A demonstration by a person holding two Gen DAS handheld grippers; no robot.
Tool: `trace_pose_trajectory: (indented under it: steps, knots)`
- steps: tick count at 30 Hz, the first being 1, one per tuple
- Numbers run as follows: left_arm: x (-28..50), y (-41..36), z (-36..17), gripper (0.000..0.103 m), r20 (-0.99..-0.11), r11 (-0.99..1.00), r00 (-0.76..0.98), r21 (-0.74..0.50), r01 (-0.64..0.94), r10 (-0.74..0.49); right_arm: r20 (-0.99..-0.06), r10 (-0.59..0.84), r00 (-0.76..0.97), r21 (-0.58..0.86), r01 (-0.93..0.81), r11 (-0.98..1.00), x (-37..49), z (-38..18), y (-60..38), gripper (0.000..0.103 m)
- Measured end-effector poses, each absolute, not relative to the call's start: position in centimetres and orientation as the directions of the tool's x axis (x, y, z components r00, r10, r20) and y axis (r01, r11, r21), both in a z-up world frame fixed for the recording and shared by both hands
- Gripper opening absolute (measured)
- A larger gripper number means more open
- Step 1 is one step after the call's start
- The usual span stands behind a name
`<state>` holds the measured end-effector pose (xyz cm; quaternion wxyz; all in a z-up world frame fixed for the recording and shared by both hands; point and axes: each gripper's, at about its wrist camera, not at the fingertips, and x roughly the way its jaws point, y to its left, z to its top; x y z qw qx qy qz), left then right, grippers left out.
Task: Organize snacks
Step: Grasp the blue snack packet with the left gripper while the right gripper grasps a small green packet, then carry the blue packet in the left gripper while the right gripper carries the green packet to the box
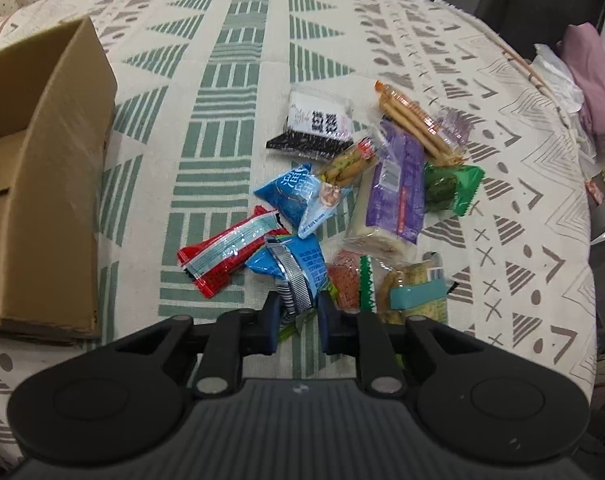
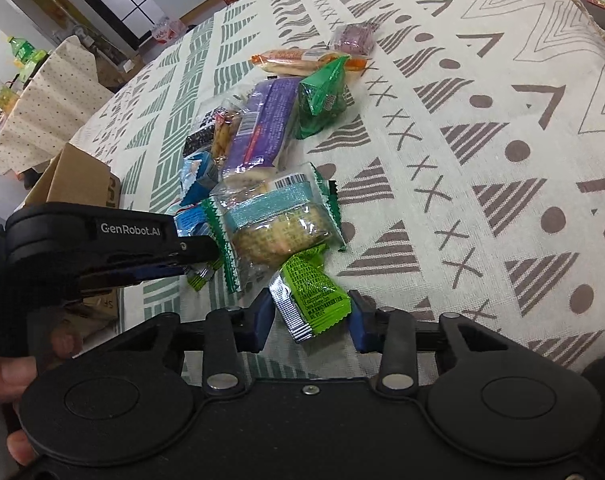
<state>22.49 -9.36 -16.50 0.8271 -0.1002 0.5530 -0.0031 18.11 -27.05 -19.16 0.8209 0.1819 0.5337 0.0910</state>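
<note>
Here we have our left gripper (image 1: pixel 298 322) clenched on the silver-striped end of a blue snack packet (image 1: pixel 298 270) at the near edge of the snack pile (image 1: pixel 366 184). Our right gripper (image 2: pixel 310 316) has its pads against the sides of a lime-green snack packet (image 2: pixel 312 292), grasping it where it lies on the worktop (image 2: pixel 482 160).

The patterned cloth stretches bare beyond the pile toward the far edge, and to the right of the pile as the right wrist camera sees it. A wide strip of cloth also lies free between the pile and the cardboard box (image 1: pixel 50 184) at the left of the left wrist view. The worktop's right edge curves down near a pink cushion (image 1: pixel 590 80).

The box stands open at the top; little of its inside shows, and we cannot tell what it holds. The rest of the snacks lie loose and overlapping: a red wrapper (image 1: pixel 226 252) just beside the blue packet, a purple-wrapped cake (image 1: pixel 394 188), a green packet (image 1: pixel 454 186), and breadsticks (image 1: pixel 414 120) farther back.
</note>
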Motion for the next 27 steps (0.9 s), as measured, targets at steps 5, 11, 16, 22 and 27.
trace_pose_trajectory:
  steps: [5,11,16,22,27]
  knots:
    - [21.3,-9.1,-14.7,0.017,-0.896,0.978,0.423,-0.187,-0.091,-0.132,-0.828,0.353,0.436,0.402,0.022,0.916,17.4,-18.4,-26.9,0.034]
    - [19.5,-8.7,-12.7,0.017,-0.874,0.976,0.462,-0.207,-0.069,-0.152,-0.809,0.341,0.478,0.392,0.008,0.92,16.5,-17.0,-26.7,0.031]
    - [18.2,-7.9,-11.0,0.017,-0.856,0.975,0.493,-0.214,-0.065,-0.155,-0.784,0.327,0.528,0.391,0.012,0.92,15.6,-15.3,-26.8,0.031]
    - [16.5,-6.5,-8.5,0.017,-0.825,0.972,0.544,-0.223,-0.069,-0.15,-0.745,0.315,0.588,0.395,0.009,0.919,15.0,-12.7,-26.4,0.03]
    - [15.2,-4.9,-6.7,0.017,-0.804,0.971,0.578,-0.226,-0.084,-0.137,-0.707,0.328,0.627,0.401,-0.027,0.916,14.6,-10.6,-25.1,0.03]
